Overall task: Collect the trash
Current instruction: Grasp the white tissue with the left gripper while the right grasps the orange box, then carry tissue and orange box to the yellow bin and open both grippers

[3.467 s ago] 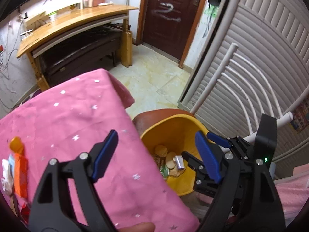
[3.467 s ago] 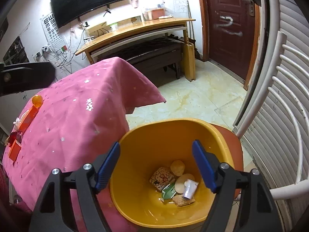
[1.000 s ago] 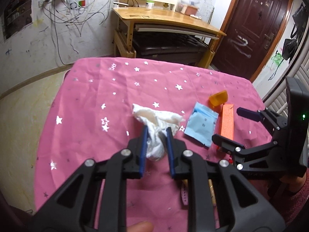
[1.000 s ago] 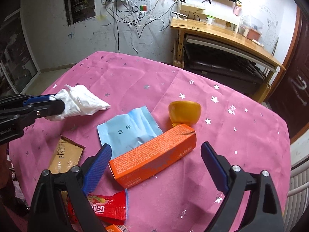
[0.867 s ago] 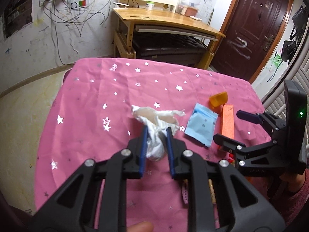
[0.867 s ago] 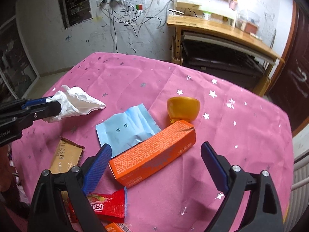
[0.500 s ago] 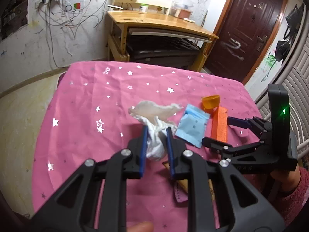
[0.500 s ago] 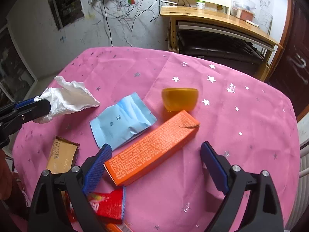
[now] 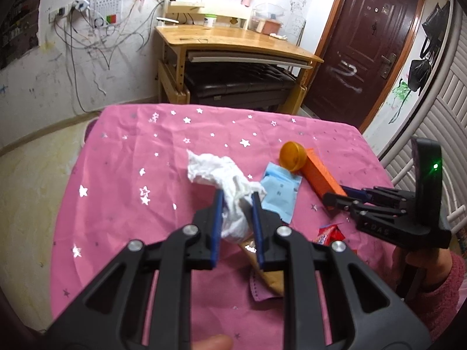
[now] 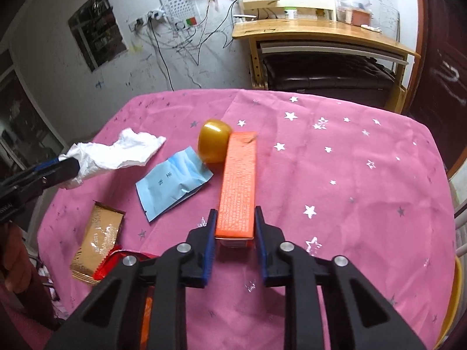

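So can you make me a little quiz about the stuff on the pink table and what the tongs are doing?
1. True or false: the left tongs are shut on the white tissue.
2. What do the right tongs grip?
A. the blue packet
B. the orange box
C. the gold wrapper
3. Fill in: the round yellow cap lies right beside the far end of the orange ____.

Key
1. True. The tissue sits between the blue pads, lifted off the pink cloth.
2. B. The tongs have just been closing and now clamp the box's near end.
3. box
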`<state>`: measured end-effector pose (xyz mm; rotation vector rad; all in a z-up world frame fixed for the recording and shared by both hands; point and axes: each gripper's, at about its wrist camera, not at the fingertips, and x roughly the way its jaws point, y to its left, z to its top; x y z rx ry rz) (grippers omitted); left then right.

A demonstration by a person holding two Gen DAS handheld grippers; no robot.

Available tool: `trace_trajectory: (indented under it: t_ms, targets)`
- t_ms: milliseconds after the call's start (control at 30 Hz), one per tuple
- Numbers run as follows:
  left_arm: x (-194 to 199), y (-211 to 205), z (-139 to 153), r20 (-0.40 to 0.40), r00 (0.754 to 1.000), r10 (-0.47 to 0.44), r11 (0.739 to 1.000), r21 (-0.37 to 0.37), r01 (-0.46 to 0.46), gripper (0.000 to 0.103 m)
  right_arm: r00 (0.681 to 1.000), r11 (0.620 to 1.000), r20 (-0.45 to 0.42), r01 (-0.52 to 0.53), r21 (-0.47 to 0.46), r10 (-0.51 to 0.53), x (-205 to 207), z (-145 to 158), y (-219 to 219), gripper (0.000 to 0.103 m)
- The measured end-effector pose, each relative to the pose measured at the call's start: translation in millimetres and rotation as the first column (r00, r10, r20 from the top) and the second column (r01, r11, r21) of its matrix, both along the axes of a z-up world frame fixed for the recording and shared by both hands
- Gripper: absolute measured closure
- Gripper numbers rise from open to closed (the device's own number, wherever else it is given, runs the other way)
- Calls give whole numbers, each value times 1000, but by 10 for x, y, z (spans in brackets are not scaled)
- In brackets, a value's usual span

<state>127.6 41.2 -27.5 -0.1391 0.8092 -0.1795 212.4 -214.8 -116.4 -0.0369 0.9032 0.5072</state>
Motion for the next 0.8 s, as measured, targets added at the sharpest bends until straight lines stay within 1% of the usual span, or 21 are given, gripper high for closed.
trace_trajectory:
  t_ms: [67, 133, 233, 300, 400, 633, 800]
  targets:
    - [-25, -61, 31, 32, 999, 15, 999, 45, -17, 86, 1000, 1000, 15, 12, 18, -12, -48, 49, -94, 86]
    - [-32, -122, 49, 48, 999, 18, 997, 74, -22, 86, 999, 999, 33, 18, 39, -19, -110, 99, -171, 86]
    - [-26, -199, 83, 60, 998, 20, 995, 101, -26, 86, 998, 998, 55, 28, 63, -31, -168, 193, -277, 86]
    - [-32, -284, 132, 81, 996, 25, 991, 131, -35, 86, 997, 997, 74, 31, 77, -36, -220, 252, -374, 86]
    - [-39, -386, 196, 104, 994, 21, 987, 156, -37, 86, 993, 994, 104, 42, 98, -52, -295, 371, -512, 86]
    - [-39, -739, 341, 148, 989, -20, 978, 208, -11, 86, 983, 987, 147, 88, 133, -108, -384, 510, -840, 86]
    - [-6, -1088, 414, 162, 984, -75, 971, 239, 35, 86, 973, 979, 166, 136, 150, -160, -420, 556, -1162, 86]
